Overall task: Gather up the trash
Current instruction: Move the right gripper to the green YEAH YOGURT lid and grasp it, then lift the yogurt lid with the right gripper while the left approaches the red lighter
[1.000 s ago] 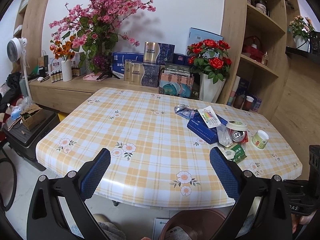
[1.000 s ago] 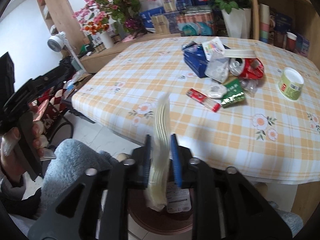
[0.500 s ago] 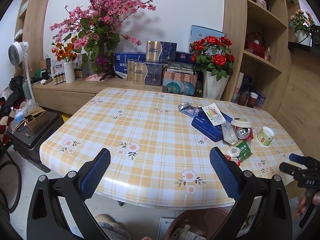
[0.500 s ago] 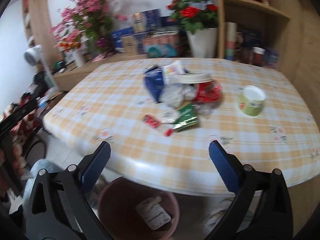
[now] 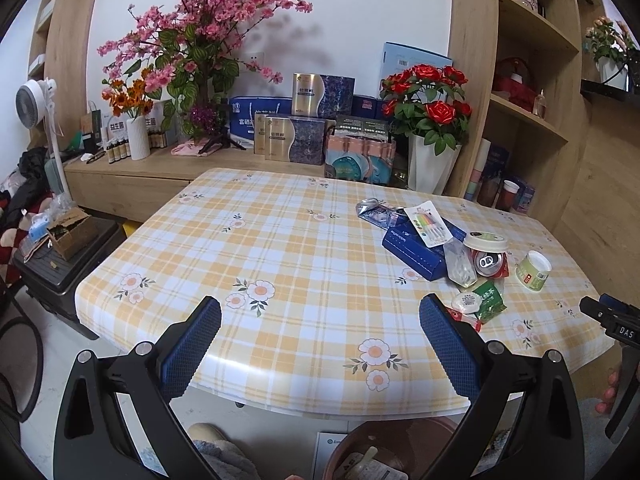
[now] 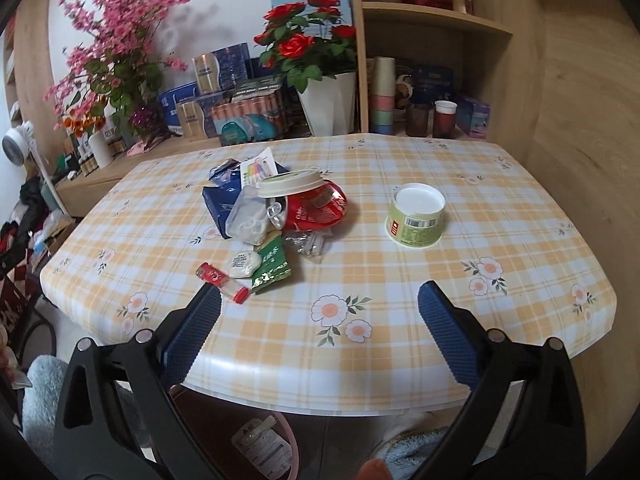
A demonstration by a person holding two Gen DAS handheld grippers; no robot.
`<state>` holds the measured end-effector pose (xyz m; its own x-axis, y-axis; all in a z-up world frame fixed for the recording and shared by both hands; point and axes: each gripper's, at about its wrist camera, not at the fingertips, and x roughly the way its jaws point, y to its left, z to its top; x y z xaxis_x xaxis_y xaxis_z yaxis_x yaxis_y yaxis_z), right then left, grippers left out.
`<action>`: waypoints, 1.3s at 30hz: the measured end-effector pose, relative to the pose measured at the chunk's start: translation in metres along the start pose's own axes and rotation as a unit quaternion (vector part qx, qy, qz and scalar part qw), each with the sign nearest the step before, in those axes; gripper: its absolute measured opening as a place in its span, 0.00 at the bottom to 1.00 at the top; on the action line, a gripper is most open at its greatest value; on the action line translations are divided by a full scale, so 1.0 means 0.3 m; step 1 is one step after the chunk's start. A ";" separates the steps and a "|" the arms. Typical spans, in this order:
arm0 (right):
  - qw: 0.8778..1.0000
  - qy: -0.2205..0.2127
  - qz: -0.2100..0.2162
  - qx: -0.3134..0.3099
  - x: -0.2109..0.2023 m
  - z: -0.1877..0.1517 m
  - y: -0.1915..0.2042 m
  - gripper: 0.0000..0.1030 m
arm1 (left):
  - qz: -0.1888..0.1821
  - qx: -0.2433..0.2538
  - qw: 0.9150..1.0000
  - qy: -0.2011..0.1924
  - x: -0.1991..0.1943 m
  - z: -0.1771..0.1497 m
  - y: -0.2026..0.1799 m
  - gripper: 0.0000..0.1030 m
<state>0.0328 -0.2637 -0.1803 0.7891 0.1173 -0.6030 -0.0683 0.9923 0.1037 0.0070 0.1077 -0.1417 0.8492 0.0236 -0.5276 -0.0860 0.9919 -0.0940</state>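
A heap of trash lies on the checked table (image 6: 400, 340): a blue box (image 6: 218, 204), a crushed red can (image 6: 316, 208) under a cream lid (image 6: 290, 182), a clear plastic pack (image 6: 246, 216), a green sachet (image 6: 272, 266) and a red tube (image 6: 222, 282). A green cup (image 6: 416, 216) stands apart to the right. My right gripper (image 6: 319, 328) is open and empty over the near table edge. My left gripper (image 5: 320, 340) is open and empty too, left of the heap (image 5: 460, 256). Below the edge a brown bin (image 6: 294, 440) holds a wrapper (image 6: 260, 444).
A sideboard behind the table carries flower vases (image 5: 432, 160) and gift boxes (image 5: 292, 136). Wooden shelves (image 6: 436, 20) rise at the right. A fan (image 5: 34, 96) and a black case with a cardboard box (image 5: 70, 232) stand on the floor at the left.
My right gripper let a pale flat wrapper drop into the bin, opened wide, and swung up and right over the table edge. The left gripper has barely moved.
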 end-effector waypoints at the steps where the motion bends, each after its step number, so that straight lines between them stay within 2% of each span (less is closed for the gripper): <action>1: 1.000 0.000 0.002 0.002 0.004 -0.003 -0.006 0.94 | -0.003 -0.002 1.000 0.002 0.004 0.003 -0.006 0.94; 9: 1.000 -0.001 0.003 0.023 0.043 0.008 -0.055 0.95 | -0.029 0.000 0.999 0.014 0.055 0.024 -0.043 0.94; 15: 1.000 0.021 0.021 0.004 0.129 0.087 -0.051 0.95 | -0.044 0.010 0.999 0.021 0.125 0.053 -0.077 0.94; 18: 0.999 0.039 0.003 -0.021 0.203 0.144 -0.017 0.94 | -0.053 0.015 0.998 0.022 0.176 0.078 -0.101 0.94; 21: 0.998 0.050 0.020 -0.028 0.300 0.208 0.019 0.94 | -0.060 0.023 0.998 0.020 0.220 0.100 -0.128 0.94; 29: 0.994 0.093 0.020 -0.048 0.560 0.335 0.108 0.94 | -0.082 0.026 0.996 0.034 0.356 0.134 -0.180 0.86; 35: 0.992 0.119 0.017 -0.048 0.695 0.374 0.150 0.94 | -0.095 0.028 0.994 0.052 0.426 0.131 -0.192 0.80; 39: 0.988 0.145 -0.002 -0.058 0.760 0.371 0.164 0.92 | -0.102 0.035 0.992 0.061 0.448 0.119 -0.202 0.79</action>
<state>0.2773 -0.1925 -0.2247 0.5826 0.1036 -0.8061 -0.1479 0.9888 0.0201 0.1451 0.0553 -0.1768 0.7760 -0.1895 -0.6016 0.1210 0.9808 -0.1529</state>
